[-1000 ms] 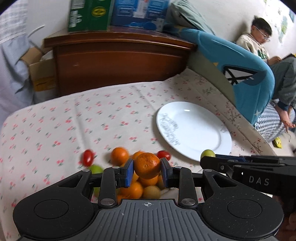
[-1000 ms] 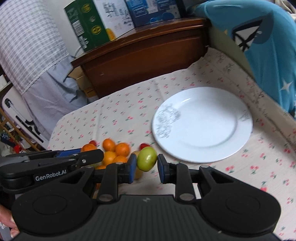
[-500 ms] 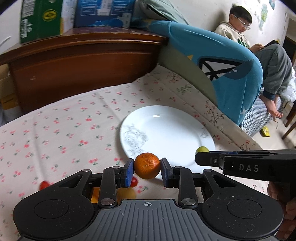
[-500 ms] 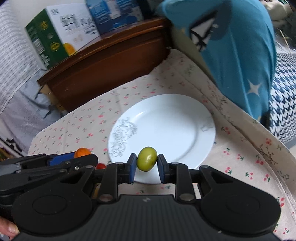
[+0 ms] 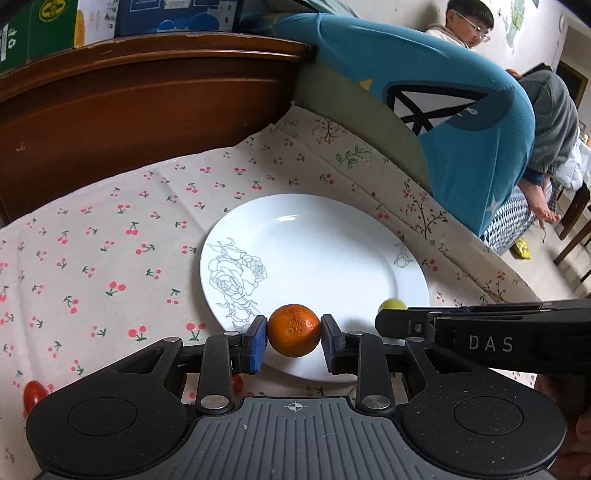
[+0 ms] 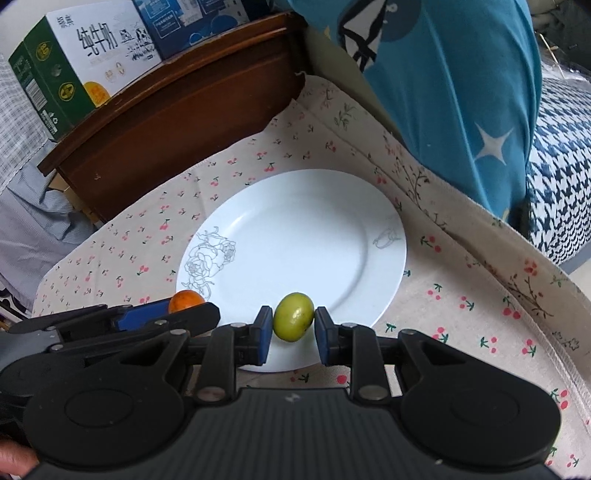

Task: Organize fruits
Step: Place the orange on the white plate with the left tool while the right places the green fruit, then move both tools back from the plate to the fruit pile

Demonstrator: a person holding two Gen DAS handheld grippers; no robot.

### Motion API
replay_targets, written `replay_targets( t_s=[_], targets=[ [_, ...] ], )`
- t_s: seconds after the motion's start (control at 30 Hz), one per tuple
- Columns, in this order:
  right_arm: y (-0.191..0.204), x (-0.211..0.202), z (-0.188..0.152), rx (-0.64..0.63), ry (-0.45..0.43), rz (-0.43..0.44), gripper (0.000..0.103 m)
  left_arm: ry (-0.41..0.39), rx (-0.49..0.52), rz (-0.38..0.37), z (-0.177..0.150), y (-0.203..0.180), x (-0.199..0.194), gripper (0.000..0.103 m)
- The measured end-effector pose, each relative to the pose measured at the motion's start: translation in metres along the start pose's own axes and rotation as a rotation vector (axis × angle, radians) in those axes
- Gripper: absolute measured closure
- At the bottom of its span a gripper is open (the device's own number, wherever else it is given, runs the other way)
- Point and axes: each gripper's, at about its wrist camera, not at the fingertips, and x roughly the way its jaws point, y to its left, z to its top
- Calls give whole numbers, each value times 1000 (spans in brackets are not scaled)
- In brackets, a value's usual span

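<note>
My left gripper (image 5: 294, 340) is shut on an orange mandarin (image 5: 294, 329) and holds it over the near rim of the white plate (image 5: 332, 240). My right gripper (image 6: 293, 328) is shut on a green fruit (image 6: 293, 316) over the plate's (image 6: 295, 229) near rim. The right gripper's side shows in the left wrist view (image 5: 480, 332), with the green fruit (image 5: 392, 304) at its tip. The left gripper and mandarin (image 6: 184, 300) show at the left in the right wrist view. The plate holds no fruit.
A cherry-print cloth (image 5: 110, 240) covers the table. Two cherry tomatoes (image 5: 34, 392) lie on it near left. A dark wooden cabinet (image 5: 147, 103) with cartons stands behind. A blue-covered chair back (image 5: 461, 110) borders the right edge. A seated boy (image 5: 469, 22) is beyond.
Both grippers have carried their fruits right, away from the fruit pile, and now hold them over the plate's near rim. The pile has left view.
</note>
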Motion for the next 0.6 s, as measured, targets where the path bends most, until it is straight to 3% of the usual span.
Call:
replay_targets(
  t_s=[0.1, 0.17, 0.4, 0.53, 0.6],
  targets=[
    [0, -1, 1, -6, -11, -3, 76, -11, 9, 12, 2, -1, -2, 68],
    [0, -2, 1, -9, -14, -1, 76, -20, 0, 31, 3, 0, -6, 48],
    [4, -7, 2, -17, -27, 10, 75, -47, -1, 85, 5, 0, -25, 35],
    [9, -11, 0, -37, -35, 26, 73, -44, -1, 131, 2, -1, -38, 22],
    [12, -13, 0, -39, -37, 32, 72, -44, 2, 151, 0, -2, -44, 21]
  ],
)
